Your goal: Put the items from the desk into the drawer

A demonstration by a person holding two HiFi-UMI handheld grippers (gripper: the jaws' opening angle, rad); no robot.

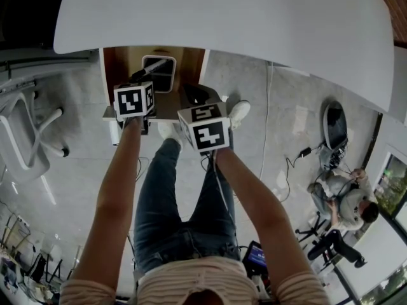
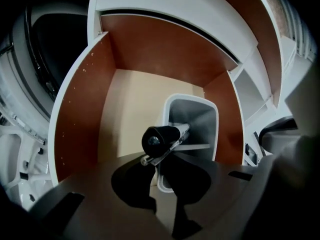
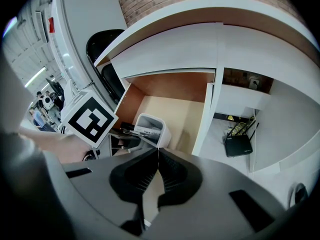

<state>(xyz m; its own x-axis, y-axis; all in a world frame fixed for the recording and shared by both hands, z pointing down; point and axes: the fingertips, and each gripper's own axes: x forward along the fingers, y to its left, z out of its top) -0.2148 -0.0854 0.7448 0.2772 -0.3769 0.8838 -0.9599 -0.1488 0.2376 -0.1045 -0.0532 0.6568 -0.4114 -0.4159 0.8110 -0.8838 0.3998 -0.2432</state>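
The left tongs grip a pen over the bin in the open drawer, so only the release seems left. The right tongs are closed on nothing, and the worktop shows no other items.

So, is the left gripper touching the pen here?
Touching. The left gripper view shows the left gripper with its jaws clamped on the pen, held above the white tray in the drawer.

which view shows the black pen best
The left gripper view: the black pen with the clear clip is large and end-on, above the white plastic bin. The head view shows the pen as a thin stick; the right gripper view, a sliver.
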